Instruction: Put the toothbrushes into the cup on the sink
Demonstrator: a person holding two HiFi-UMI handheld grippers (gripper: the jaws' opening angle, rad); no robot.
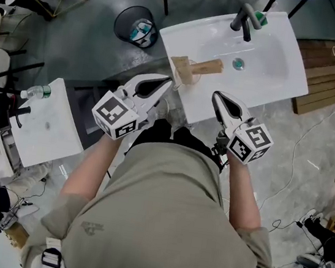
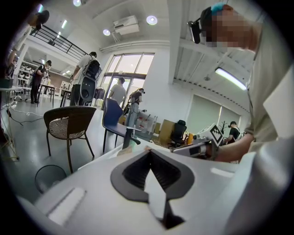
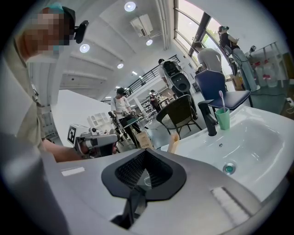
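Observation:
A white sink (image 1: 275, 71) stands in front of me, with a black tap (image 1: 245, 18) at its back. Behind the tap is a green cup (image 1: 260, 18); in the right gripper view the green cup (image 3: 223, 118) holds one upright toothbrush (image 3: 221, 98). Pale wooden pieces (image 1: 195, 68) lie on the sink's left rim, too small to identify. My left gripper (image 1: 170, 82) hovers shut and empty just left of them. My right gripper (image 1: 215, 94) is shut and empty above the sink's front edge. Each gripper view shows closed jaws, left gripper (image 2: 150, 150) and right gripper (image 3: 144, 150).
A black waste bin (image 1: 136, 25) stands on the floor left of the sink. A white side table (image 1: 45, 122) with a bottle (image 1: 37, 91) is at my left. Wooden boards (image 1: 330, 79) and cables lie to the right. Chairs (image 2: 69, 126) and people stand beyond.

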